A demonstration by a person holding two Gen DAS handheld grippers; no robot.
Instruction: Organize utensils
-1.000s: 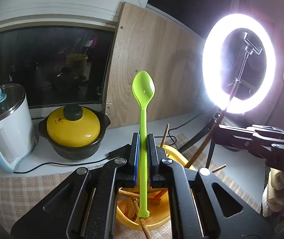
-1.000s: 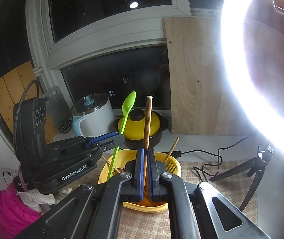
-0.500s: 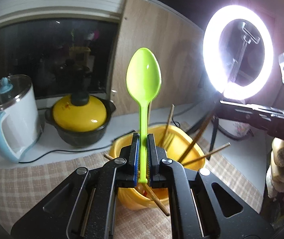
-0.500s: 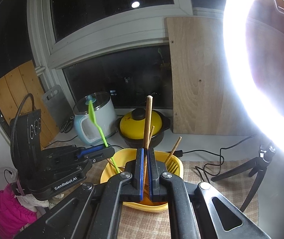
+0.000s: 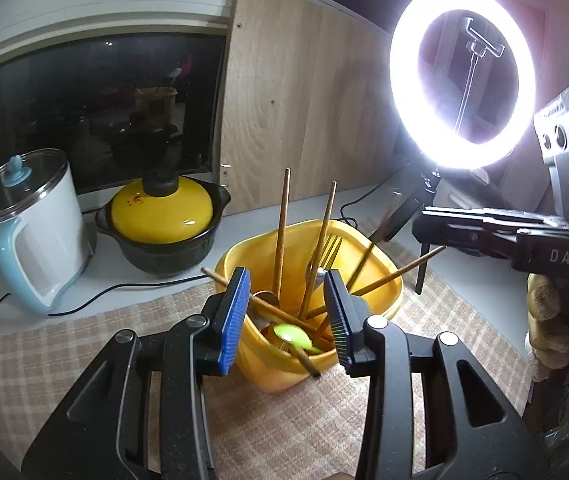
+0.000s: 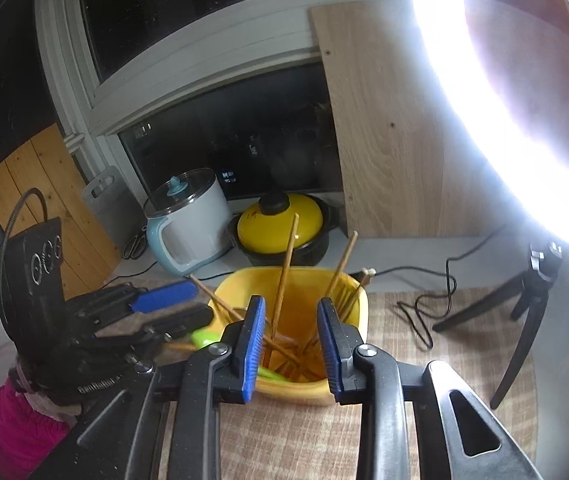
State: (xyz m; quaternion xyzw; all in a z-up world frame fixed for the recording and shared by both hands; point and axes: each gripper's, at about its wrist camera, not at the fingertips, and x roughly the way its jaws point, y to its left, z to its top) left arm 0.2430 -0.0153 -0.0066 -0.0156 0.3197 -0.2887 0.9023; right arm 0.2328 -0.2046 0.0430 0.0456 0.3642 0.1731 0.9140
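Release is complete: both tools, left tool [image 5: 287, 312] and right tool [image 6: 290, 336], have just spread, empty. Your green spoon [image 5: 293, 335] and chopstick [image 6: 284, 284] now rest inside the yellow bin [image 5: 380, 280]. Fetch the next utensils.

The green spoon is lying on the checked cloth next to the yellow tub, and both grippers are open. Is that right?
Not quite. The green spoon is not on the checked cloth; it lies down inside the yellow tub among the chopsticks, as the left wrist view shows. The rest holds: the left gripper and right gripper are both open, jaws having just opened, pressing on nothing.
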